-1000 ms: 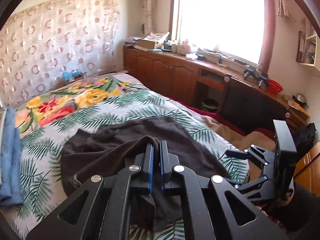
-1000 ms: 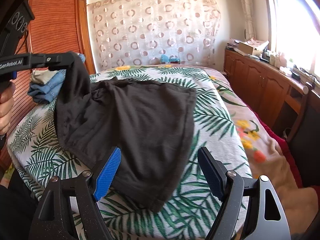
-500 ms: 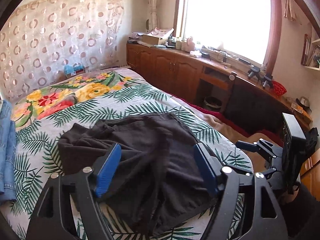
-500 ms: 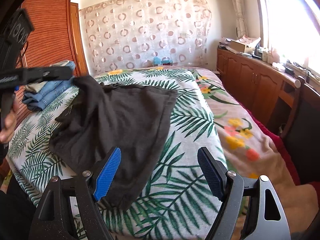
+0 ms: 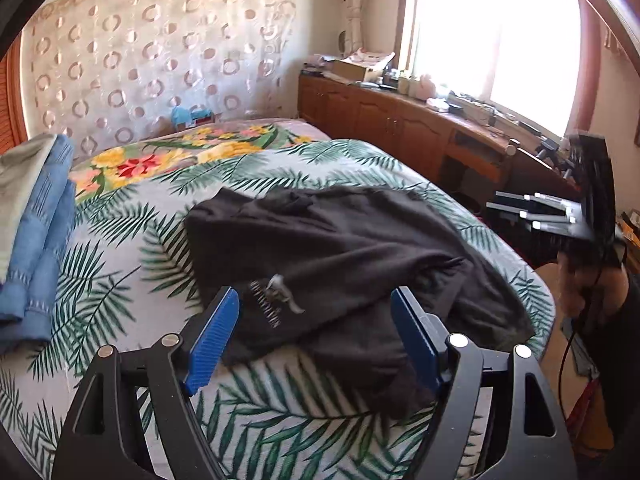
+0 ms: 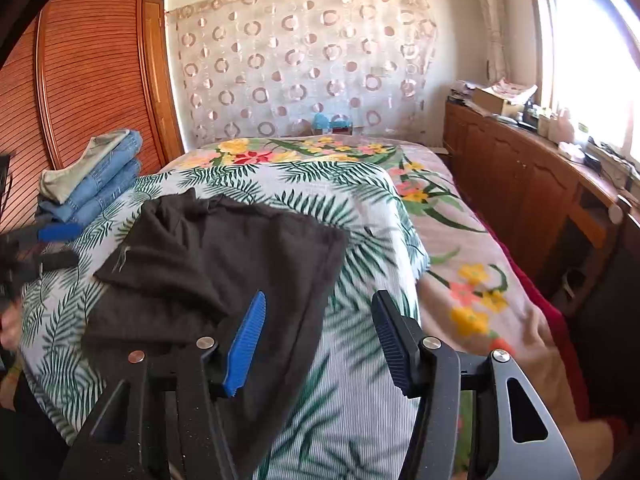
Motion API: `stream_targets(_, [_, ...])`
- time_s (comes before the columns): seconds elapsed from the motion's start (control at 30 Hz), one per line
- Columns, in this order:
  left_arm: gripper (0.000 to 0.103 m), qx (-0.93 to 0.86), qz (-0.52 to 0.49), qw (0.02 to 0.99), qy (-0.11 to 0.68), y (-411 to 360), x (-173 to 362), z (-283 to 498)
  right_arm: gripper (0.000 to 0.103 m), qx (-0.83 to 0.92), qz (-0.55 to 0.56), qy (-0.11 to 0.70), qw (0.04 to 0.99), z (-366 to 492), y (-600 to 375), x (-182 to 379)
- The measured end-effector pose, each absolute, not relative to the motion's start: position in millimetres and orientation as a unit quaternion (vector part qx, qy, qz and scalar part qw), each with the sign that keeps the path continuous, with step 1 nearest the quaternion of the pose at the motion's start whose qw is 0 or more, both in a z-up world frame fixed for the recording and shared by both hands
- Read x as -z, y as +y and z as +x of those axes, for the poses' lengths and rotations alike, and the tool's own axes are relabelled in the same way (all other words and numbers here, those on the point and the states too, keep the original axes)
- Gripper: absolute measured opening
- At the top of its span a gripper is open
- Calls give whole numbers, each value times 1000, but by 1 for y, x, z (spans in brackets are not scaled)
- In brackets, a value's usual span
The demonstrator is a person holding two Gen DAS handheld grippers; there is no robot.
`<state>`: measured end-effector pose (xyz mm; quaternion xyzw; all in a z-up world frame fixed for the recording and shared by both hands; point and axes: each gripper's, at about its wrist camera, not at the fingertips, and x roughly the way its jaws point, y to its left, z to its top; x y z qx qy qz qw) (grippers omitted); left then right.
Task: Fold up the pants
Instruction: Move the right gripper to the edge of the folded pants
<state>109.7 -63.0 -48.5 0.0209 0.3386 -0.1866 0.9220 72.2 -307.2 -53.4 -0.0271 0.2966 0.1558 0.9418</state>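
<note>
The left gripper [image 5: 314, 330], black with ribbed blue pads, has its jaws spread wide, clamping nothing; the near edge of the dark brown-black cloth pants [image 5: 344, 264] shows in the gap between the pads, with neither pad pressing on it. The right gripper [image 6: 318, 338], of the same black-and-blue make, has just been closing its jaws, yet they stand apart with only the bedcover and the pants' right edge seen between them, nothing pinched. In the right wrist view the left gripper shows at nine o'clock, blurred, beside a hand [image 6: 8, 320]. The pants lie in a loosely folded heap on the white bedspread printed with green palm leaves [image 5: 260, 396], a small pale logo facing up near the left gripper. At ten o'clock from the pants sits a stack of folded blue denim jeans [image 6: 104, 176]. At twelve o'clock hangs a sheer curtain with ring patterns [image 6: 304, 64]; at three o'clock runs a brown wooden cabinet [image 6: 516, 184] under a bright window [image 5: 496, 36].
</note>
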Motion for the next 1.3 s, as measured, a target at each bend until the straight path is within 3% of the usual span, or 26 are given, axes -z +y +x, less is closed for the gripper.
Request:
stream_targets(0.5, [79,160,22,936,312,-43,65,103,39,-149,-33,396,905,204,-292,68])
stream_targets(0.67, [79,166,23,934,317,-45,70,99,26,-145,-28,413,898,220,-289,75])
stream_targets(0.73, [79,169,27,930,326,-48,75,99,11,-151,-28,414,897,222,-287,75])
stream_targets(0.8, [79,169,37,927,332,-52,78,99,5,-155,-34,411,898,219,-287,74])
stream_targets(1.17, [79,172,44,924,340,-58,79,98,4,-104,-31,382,918,207,-300,68])
stream_targets(1.3, [79,172,44,924,338,-58,78,98,17,-107,-33,362,925,178,-298,58])
